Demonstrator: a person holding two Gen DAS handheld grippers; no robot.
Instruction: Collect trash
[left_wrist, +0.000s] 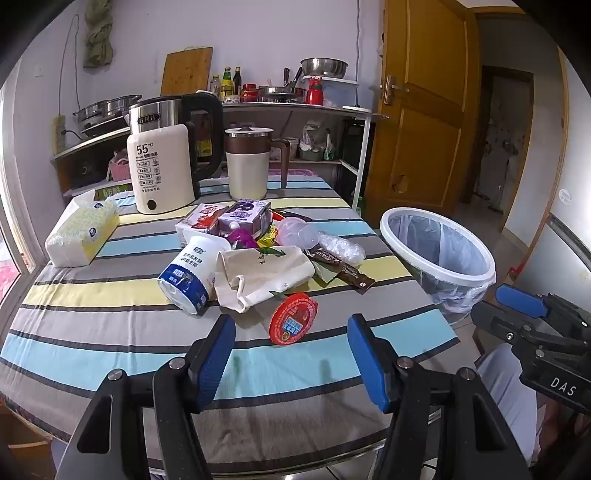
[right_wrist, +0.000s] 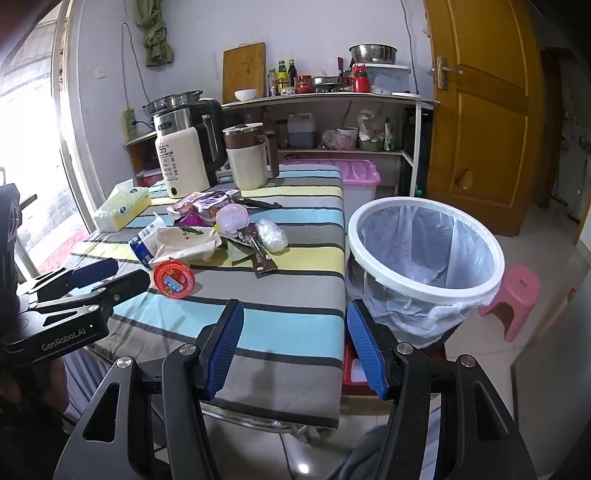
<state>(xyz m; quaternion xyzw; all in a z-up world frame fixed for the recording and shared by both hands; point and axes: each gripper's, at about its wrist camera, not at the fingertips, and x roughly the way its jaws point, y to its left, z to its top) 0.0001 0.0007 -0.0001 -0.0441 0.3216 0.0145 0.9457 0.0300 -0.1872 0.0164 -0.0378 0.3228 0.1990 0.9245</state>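
Both released, empty: left hand-held gripper (left_wrist: 291, 354), right hand-held gripper (right_wrist: 295, 343). Trash pile (left_wrist: 258, 254) mid-worktop (left_wrist: 110, 332); bin (right_wrist: 424, 254) beside right edge. Step: first pick, probably. Next: reach red lid (left_wrist: 293, 318) nearest front edge.

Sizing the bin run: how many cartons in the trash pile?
2: a red carton at the pile's far left, a purple carton touching its right side. More may be hidden beneath the cloth bag.
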